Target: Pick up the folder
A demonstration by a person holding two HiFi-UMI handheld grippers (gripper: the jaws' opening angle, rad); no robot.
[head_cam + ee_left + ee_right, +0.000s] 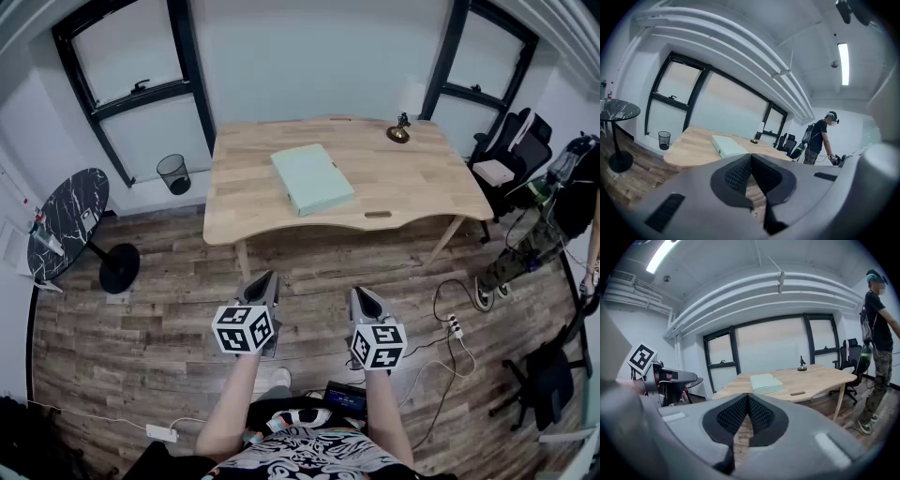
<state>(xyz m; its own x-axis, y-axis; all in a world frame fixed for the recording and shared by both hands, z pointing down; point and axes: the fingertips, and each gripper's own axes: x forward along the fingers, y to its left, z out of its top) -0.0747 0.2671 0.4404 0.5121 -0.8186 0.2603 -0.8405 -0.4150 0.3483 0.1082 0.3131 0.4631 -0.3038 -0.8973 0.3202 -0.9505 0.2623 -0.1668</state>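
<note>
A pale green folder (312, 178) lies flat near the middle of the wooden desk (412, 178). It also shows as the folder (728, 146) in the left gripper view and the folder (766, 382) in the right gripper view, well ahead of both. My left gripper (265, 281) and right gripper (362, 294) hang side by side over the floor, short of the desk's front edge. Both are shut with nothing between the jaws, as on the left gripper (751, 158) and right gripper (747, 398).
A small brass figure (399, 130) stands at the desk's back right. A round black side table (67, 220) and a wire bin (173, 173) are at the left. A person (548, 225), office chairs (511, 145) and floor cables (450, 323) are at the right.
</note>
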